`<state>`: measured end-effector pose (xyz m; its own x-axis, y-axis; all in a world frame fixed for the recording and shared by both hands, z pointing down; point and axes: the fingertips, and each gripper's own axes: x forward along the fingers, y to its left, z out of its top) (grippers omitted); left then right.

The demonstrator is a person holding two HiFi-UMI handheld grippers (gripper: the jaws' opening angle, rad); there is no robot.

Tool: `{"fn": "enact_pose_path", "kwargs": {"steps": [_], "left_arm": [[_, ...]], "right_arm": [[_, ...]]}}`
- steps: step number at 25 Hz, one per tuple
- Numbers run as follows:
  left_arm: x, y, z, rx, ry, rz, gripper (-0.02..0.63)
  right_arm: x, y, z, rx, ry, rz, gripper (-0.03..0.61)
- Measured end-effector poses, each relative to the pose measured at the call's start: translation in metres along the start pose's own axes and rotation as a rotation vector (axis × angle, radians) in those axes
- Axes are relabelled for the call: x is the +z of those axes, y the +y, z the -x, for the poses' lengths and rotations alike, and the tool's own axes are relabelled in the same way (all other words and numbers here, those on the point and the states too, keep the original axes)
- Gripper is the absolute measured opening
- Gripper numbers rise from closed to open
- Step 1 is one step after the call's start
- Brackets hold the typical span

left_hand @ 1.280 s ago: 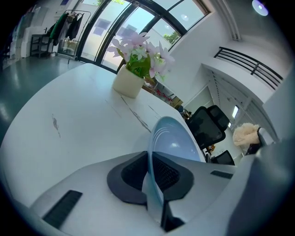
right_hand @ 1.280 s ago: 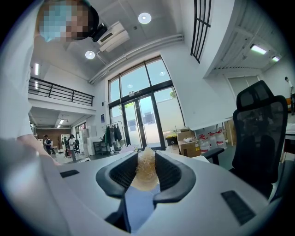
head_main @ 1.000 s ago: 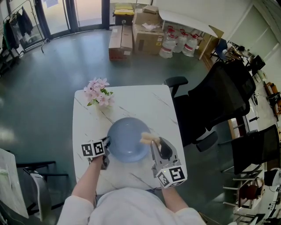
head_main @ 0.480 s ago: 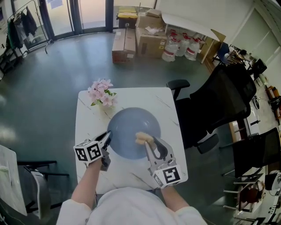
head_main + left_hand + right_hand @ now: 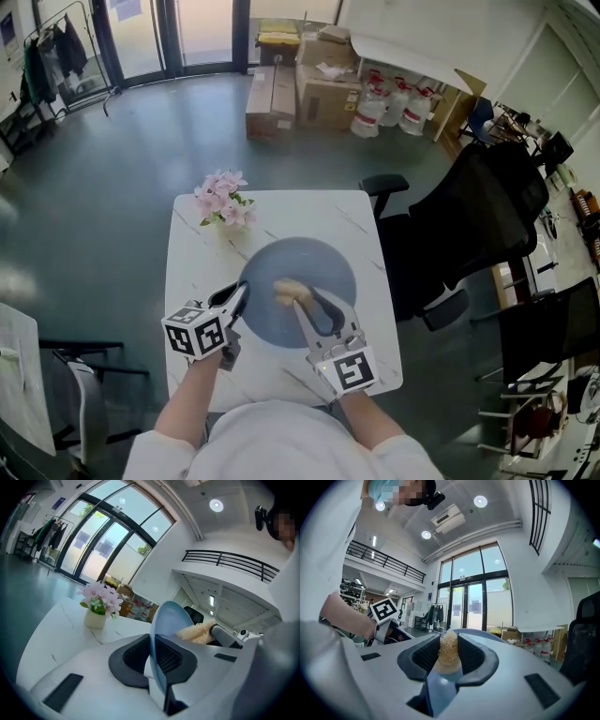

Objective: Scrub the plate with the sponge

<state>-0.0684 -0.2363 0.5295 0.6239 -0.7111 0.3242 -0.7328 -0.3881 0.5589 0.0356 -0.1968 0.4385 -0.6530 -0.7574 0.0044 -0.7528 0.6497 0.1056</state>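
Note:
A light blue plate is held up over the white table, tilted toward me. My left gripper is shut on its left rim; in the left gripper view the plate stands edge-on between the jaws of the left gripper. My right gripper is shut on a beige fibrous sponge, which lies against the plate's face near its middle. In the right gripper view the sponge fills the gap between the pads, with the plate's rim just behind it. The sponge also shows beside the plate.
A small vase of pink flowers stands at the table's far left corner. A black office chair sits to the table's right. Cardboard boxes and water bottles lie on the floor beyond.
The plate has risen off the table and tipped up toward me in the left gripper. The right gripper has carried the sponge leftward from the plate's right edge onto its middle.

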Motion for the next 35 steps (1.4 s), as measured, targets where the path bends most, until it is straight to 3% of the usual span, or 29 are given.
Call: {"fn": "enact_pose_path", "kwargs": {"steps": [6, 11, 15, 19, 26, 30, 35], "left_arm": [[0.003, -0.003, 0.004, 0.001, -0.018, -0.007, 0.043], [0.013, 0.008, 0.005, 0.016, -0.050, 0.018, 0.043], [0.023, 0.012, 0.003, 0.022, -0.066, 0.020, 0.043], [0.027, 0.012, 0.001, 0.024, -0.070, 0.008, 0.044], [0.018, 0.003, 0.001, 0.012, -0.039, -0.033, 0.044], [0.010, -0.001, 0.001, 0.002, -0.026, -0.039, 0.044], [0.006, -0.001, 0.000, -0.005, -0.022, -0.027, 0.043]], "right_arm": [[0.017, -0.031, 0.001, -0.084, -0.037, 0.031, 0.119], [-0.003, -0.051, 0.021, -0.144, 0.047, 0.073, 0.118], [-0.020, -0.039, 0.029, -0.133, 0.086, 0.048, 0.118], [-0.021, -0.012, 0.019, -0.081, 0.052, 0.022, 0.118], [-0.011, 0.014, -0.008, 0.009, 0.040, 0.062, 0.118], [0.003, -0.002, -0.018, -0.015, 0.004, 0.085, 0.118], [0.009, -0.038, -0.010, -0.109, -0.005, 0.081, 0.118]]}}
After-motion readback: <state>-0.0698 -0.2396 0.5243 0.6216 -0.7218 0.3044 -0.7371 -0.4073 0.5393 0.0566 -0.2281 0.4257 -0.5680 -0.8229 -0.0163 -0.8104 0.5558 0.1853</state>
